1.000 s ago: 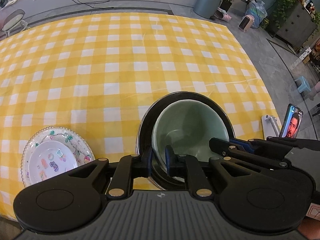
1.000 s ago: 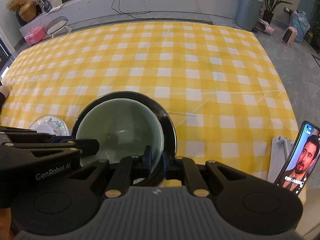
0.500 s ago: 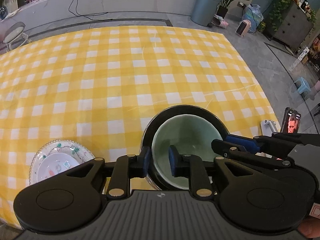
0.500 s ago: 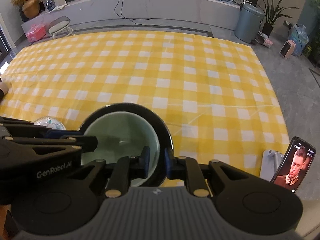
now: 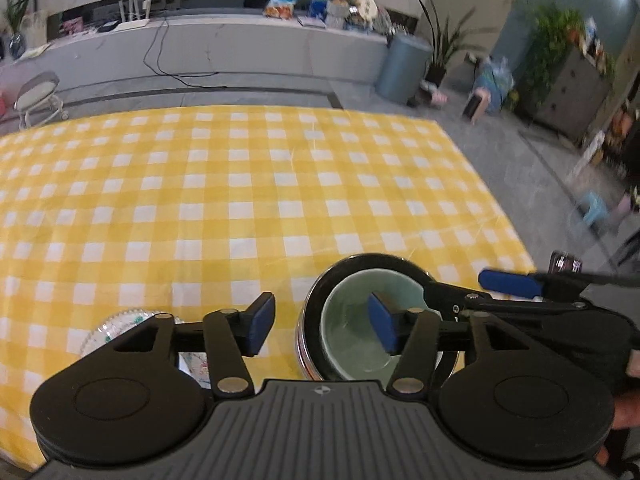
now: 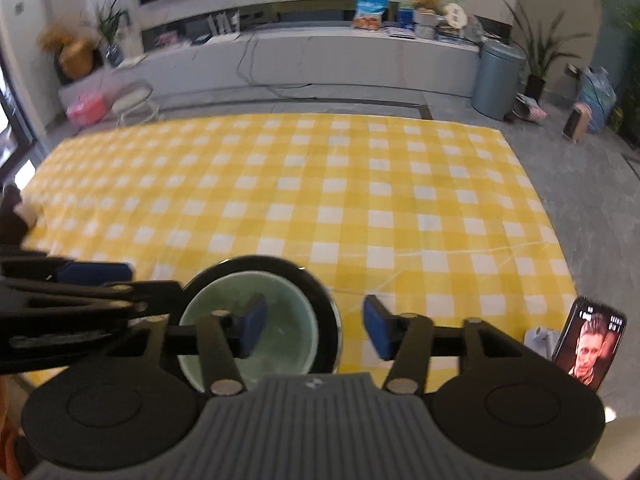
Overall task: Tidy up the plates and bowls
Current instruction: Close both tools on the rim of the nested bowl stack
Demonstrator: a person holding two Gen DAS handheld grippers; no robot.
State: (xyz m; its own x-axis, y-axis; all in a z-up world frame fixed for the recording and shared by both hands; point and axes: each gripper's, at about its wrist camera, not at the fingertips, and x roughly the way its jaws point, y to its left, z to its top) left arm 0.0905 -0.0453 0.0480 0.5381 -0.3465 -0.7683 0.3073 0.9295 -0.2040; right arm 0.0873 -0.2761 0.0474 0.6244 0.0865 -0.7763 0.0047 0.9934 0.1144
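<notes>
Two grippers have just been opened wide, nothing being pressed by either: the left gripper [image 5: 322,322] and the right gripper [image 6: 314,330]. A release step is judged done. Below them a green bowl [image 5: 356,332] is nested in a dark bowl [image 5: 360,266], near the table's [image 5: 240,184] near edge. At the near left a patterned plate [image 5: 120,320] is left; it may be handled next.

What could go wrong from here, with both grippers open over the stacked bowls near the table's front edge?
1. The left gripper and right gripper have just been opening, each with a blue pad over the green bowl; a careless withdrawal might catch its rim.
2. The dark bowl holding it sits close to the tablecloth's front edge, so a nudge could push it off.
3. The propped phone stands nearby and might be knocked.
</notes>
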